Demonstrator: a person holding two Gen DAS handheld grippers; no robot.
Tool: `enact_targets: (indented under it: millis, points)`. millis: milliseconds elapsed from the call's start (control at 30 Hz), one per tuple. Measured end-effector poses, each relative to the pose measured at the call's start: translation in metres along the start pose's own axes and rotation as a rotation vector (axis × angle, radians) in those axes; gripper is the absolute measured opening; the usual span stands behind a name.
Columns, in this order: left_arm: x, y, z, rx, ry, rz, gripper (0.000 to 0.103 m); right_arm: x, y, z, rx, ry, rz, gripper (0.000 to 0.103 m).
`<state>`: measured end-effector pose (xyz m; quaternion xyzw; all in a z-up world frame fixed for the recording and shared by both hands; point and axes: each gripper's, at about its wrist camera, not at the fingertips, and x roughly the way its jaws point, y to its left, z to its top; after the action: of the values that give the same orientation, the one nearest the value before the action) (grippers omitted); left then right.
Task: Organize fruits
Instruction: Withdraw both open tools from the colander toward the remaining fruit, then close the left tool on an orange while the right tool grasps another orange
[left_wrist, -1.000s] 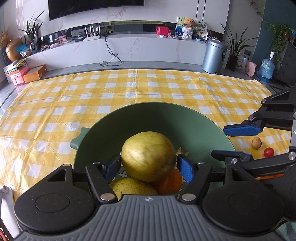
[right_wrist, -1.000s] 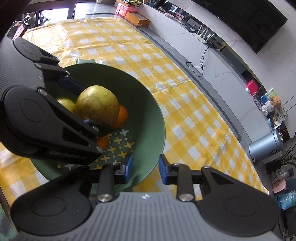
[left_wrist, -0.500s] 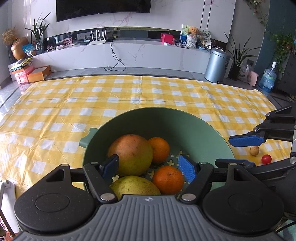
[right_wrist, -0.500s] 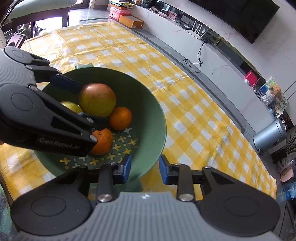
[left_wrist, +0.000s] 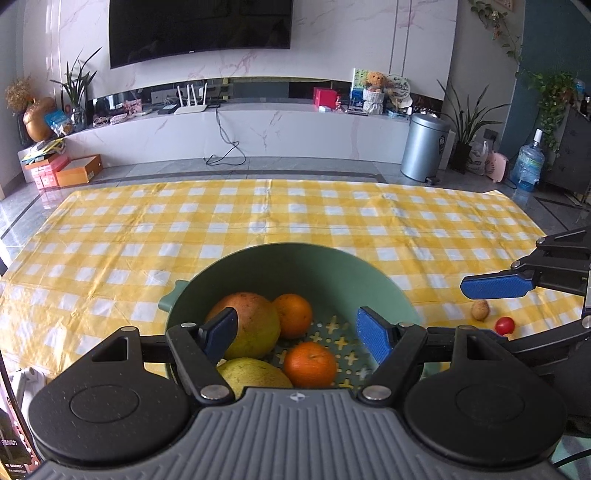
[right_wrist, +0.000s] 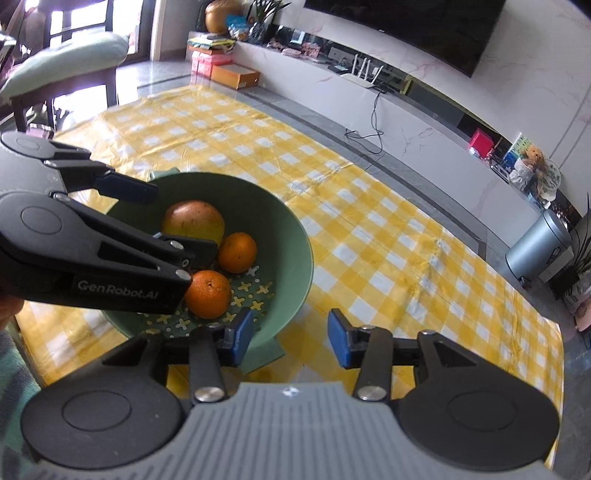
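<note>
Left-wrist view, far left of the frame: orange shoe boxes (left_wrist: 79, 175) stacked on grey tile floor (left_wrist: 155, 170), a gold vase (left_wrist: 37, 118) above them on a long white marble console (left_wrist: 258, 134). Upper centre: a dark wall television (left_wrist: 201, 27) on pale marbled wall, a white router (left_wrist: 190, 108) on the console below, its cable trailing to the floor. Further right: a teddy bear (left_wrist: 376, 79), a silver pedal bin (left_wrist: 424, 146), potted plants, a blue water bottle (left_wrist: 529, 166) at the right edge.

Across the middle: yellow-and-white checked tablecloth (left_wrist: 295, 221), flat with faint creases. Lower centre on it: green colander bowl (left_wrist: 332, 273), cross-shaped holes in the floor, holding a large reddish-yellow mango (left_wrist: 255, 314), two oranges (left_wrist: 293, 314) (left_wrist: 310, 363) and a yellow-green fruit (left_wrist: 255, 374) at the near edge. Over the bowl: left gripper (left_wrist: 299, 334), jaws wide apart, nothing between the pads. Lower right on the cloth, well apart from the bowl: a small tan fruit (left_wrist: 480, 309) just beside a cherry tomato (left_wrist: 504, 325).

Right-wrist view, upper left: a dark wooden chair with a pale green cushion (right_wrist: 70, 55). Lower centre: right gripper (right_wrist: 291, 338), jaws opening, moderately apart, empty, poised over the bowl's near rim and handle with only cloth seen in the gap.
</note>
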<state>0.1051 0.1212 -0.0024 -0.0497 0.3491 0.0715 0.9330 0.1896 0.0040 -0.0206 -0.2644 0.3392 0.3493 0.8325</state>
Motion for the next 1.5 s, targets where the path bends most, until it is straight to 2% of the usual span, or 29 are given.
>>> enact_targets:
  millis: [233,500,633,1000,1167,1500]
  points:
    - [-0.02,-0.032,-0.001,0.075,-0.021,-0.044,0.086,-0.038,-0.018,-0.029,0.13,-0.055,-0.017,0.043]
    - [-0.032,-0.069,-0.006,0.13,-0.021,-0.128,0.086,-0.071,-0.043,-0.083,0.289,-0.071,-0.056,0.044]
    - [-0.034,-0.088,-0.011,0.149,-0.013,-0.173,0.086,-0.082,-0.059,-0.113,0.357,-0.069,-0.093,0.051]
    - [-0.022,-0.123,-0.029,0.187,0.05,-0.315,0.085,-0.089,-0.101,-0.178,0.522,-0.007,-0.169,0.051]
    - [-0.008,-0.133,-0.039,0.19,0.103,-0.329,0.083,-0.084,-0.109,-0.191,0.585,-0.001,-0.149,0.051]
    - [0.019,-0.138,-0.053,0.158,0.161,-0.327,0.081,-0.062,-0.115,-0.186,0.59,0.029,-0.081,0.05]
